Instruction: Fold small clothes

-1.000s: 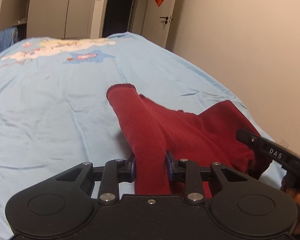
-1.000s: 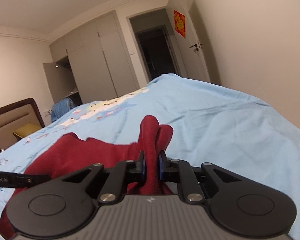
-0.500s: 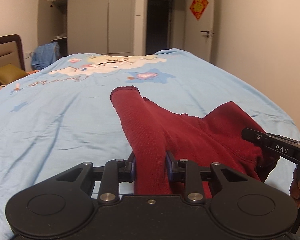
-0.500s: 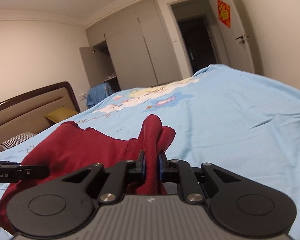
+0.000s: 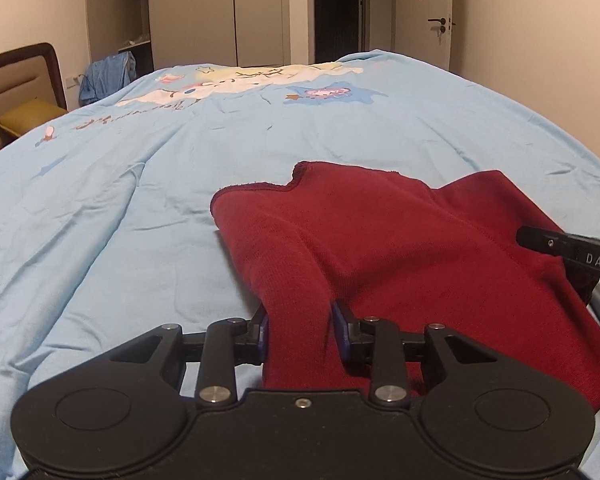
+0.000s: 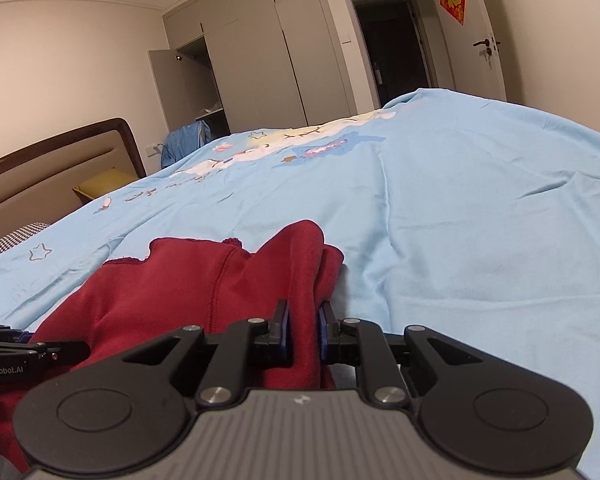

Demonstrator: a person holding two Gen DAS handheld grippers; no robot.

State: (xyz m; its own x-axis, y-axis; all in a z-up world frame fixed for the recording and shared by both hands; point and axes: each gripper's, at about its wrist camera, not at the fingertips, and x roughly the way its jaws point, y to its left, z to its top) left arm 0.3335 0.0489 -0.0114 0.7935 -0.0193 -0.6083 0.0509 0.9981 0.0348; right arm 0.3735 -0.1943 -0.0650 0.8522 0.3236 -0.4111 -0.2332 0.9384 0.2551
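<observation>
Pale-blue bedspread [image 5: 140,200] under red garment [image 5: 400,240], pinched by left claw [image 5: 300,332] and right claw [image 6: 303,332].

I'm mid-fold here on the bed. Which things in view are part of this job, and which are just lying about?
Part of the job:
- red garment
- left tongs, shut on its fabric
- right tongs, shut on another bunch
- blue bedspread as work surface

Lying about:
- yellow pillow
- blue clothing by the wardrobe
- checked cloth
</observation>
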